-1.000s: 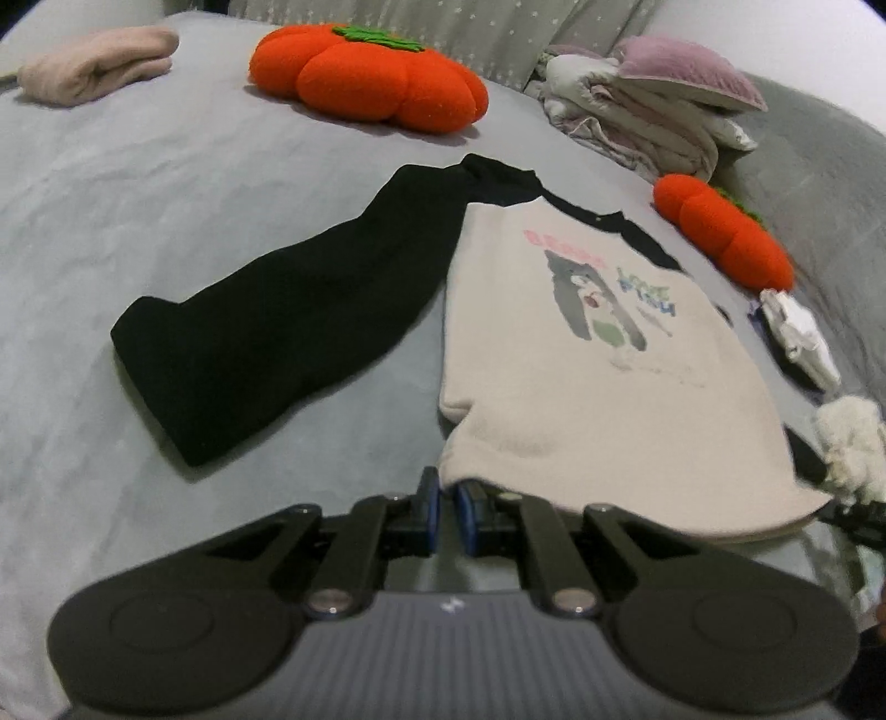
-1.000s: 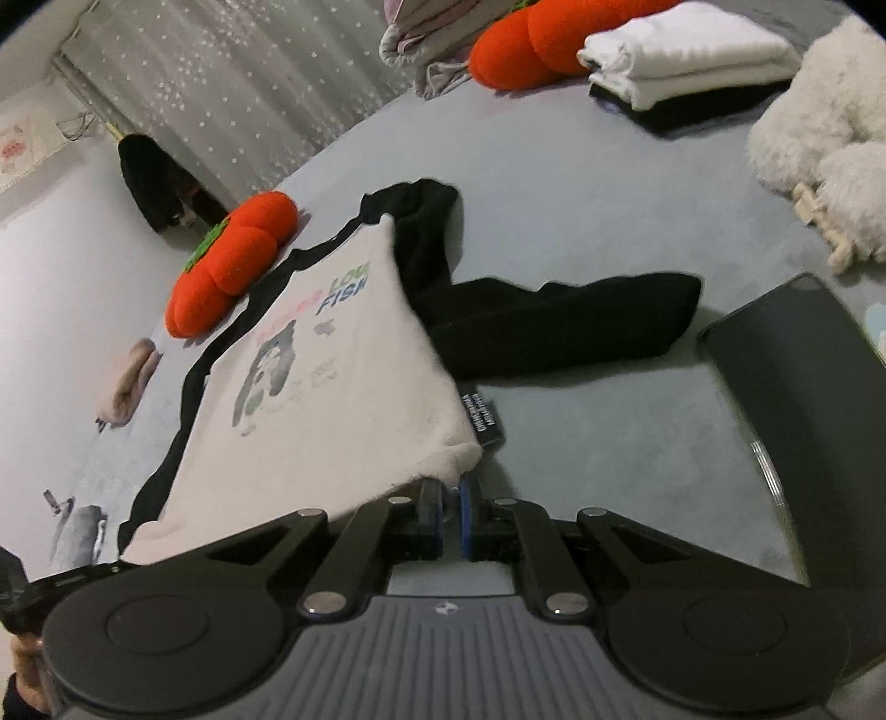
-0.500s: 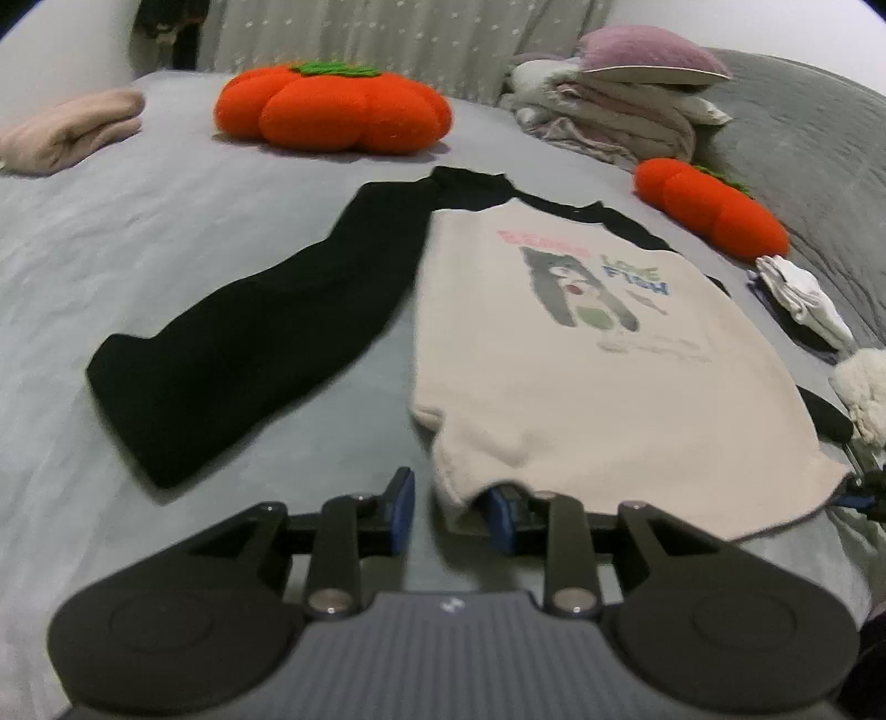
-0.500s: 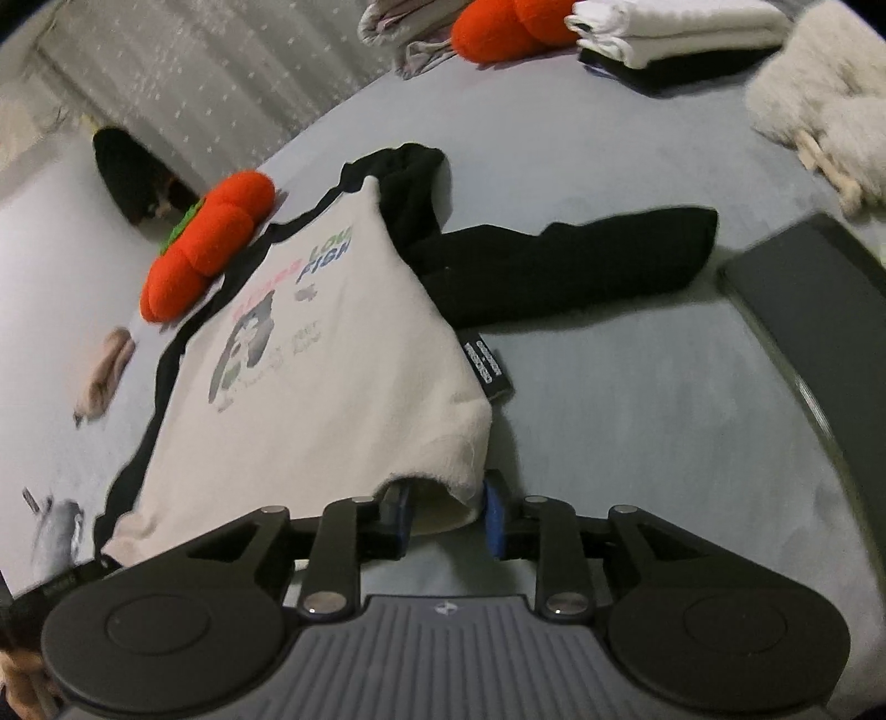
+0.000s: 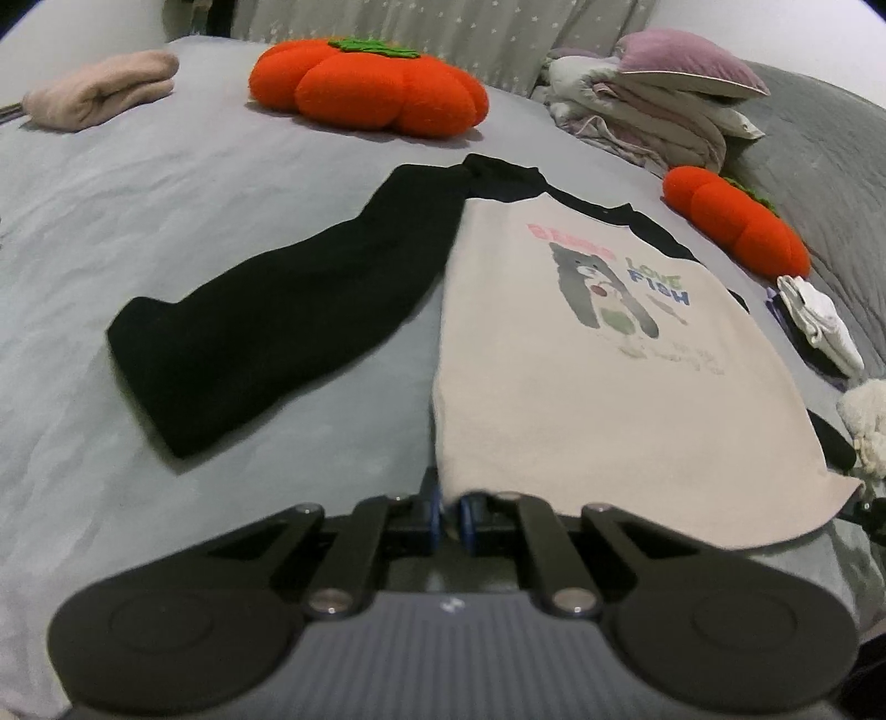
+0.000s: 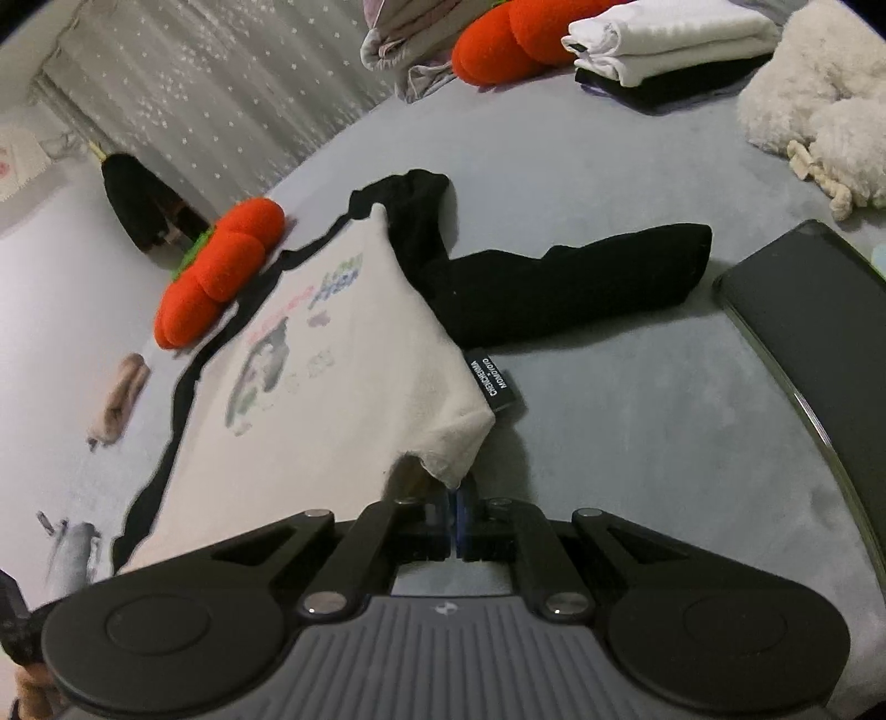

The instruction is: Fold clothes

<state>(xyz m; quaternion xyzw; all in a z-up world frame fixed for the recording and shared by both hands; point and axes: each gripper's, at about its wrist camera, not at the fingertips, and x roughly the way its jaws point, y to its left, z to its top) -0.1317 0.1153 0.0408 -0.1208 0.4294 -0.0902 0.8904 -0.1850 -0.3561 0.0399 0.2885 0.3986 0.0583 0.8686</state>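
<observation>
Since the earlier frames the jaws of both grippers have opened and then closed again, and now each one pinches a bottom corner of the shirt [image 5: 581, 360], where before the hem only lay in front of closed jaws. The corner at the right gripper [image 6: 455, 523] is lifted a little from the bed [image 5: 166, 194] and makes a small tent; the corner at the left gripper [image 5: 449, 512] lies almost flat.

The shirt is cream with a cat print and black sleeves, and it lies face up in the middle of the bed. Its long axis goes straight away from both grippers: the hem is at the jaws and the collar is at the far end. So the fold, as I judge it, needs both corners carried forward together, over the print toward the collar. Both hands are equally near the hem, one at each corner.

One black sleeve [image 5: 277, 321] lies spread out to the left side, and the other sleeve [image 6: 565, 293] to the right side. Neither is folded in yet, so they may drag when the hem goes forward.

There is no container in view. Around the shirt lie two orange pumpkin cushions [image 5: 371, 94], a stack of folded clothes [image 6: 664, 50], a pile of bedding [image 5: 653, 111] and a white fluffy toy [image 6: 819, 111], all well apart from the shirt.
</observation>
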